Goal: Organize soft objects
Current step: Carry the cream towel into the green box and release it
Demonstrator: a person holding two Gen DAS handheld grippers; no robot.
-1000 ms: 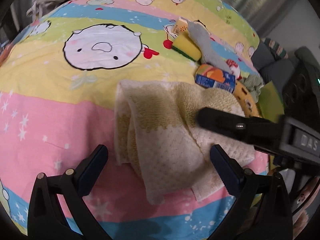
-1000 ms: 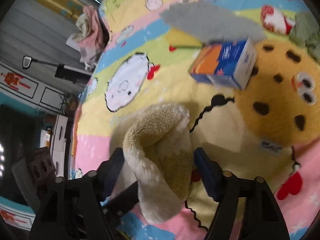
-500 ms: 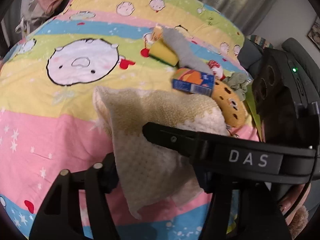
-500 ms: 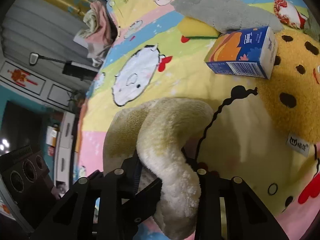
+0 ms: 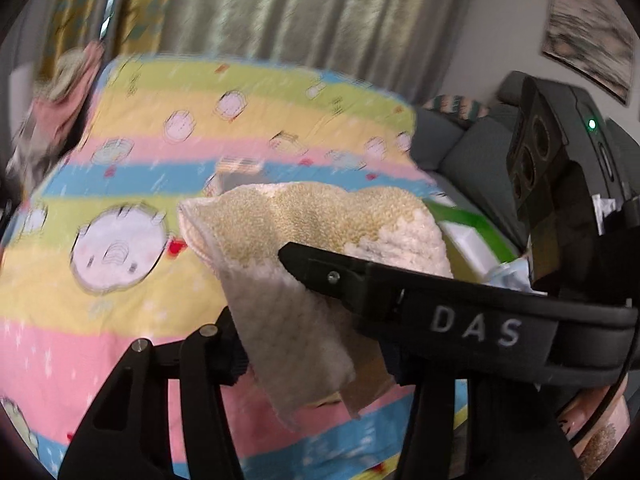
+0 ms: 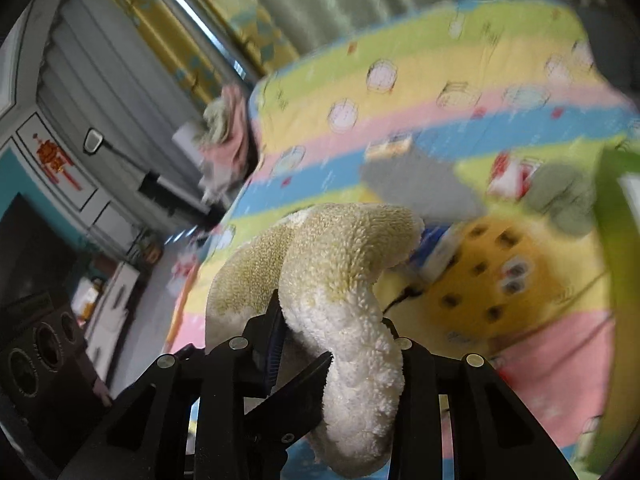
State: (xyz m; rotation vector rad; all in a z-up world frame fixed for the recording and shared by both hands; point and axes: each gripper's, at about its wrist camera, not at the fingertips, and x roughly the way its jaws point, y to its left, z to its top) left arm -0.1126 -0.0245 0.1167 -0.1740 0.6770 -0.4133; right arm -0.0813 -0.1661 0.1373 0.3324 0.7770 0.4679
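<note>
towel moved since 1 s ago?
Yes. The cream towel lay on the striped bedspread; now both grippers hold it lifted clear, hanging above the sheet's cartoon face.

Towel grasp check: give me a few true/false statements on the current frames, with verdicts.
1. Both grippers hold the same cream towel. True: it sits between the left gripper fingers, which are closing, and in the right gripper.
2. The towel lies flat on the bedspread. False: it hangs from the grippers.
3. The bedspread is plain white. False: pastel stripes with cartoon faces.
4. A yellow spotted plush lies on the bed. True.
5. A curtain hangs behind the bed. True.
</note>
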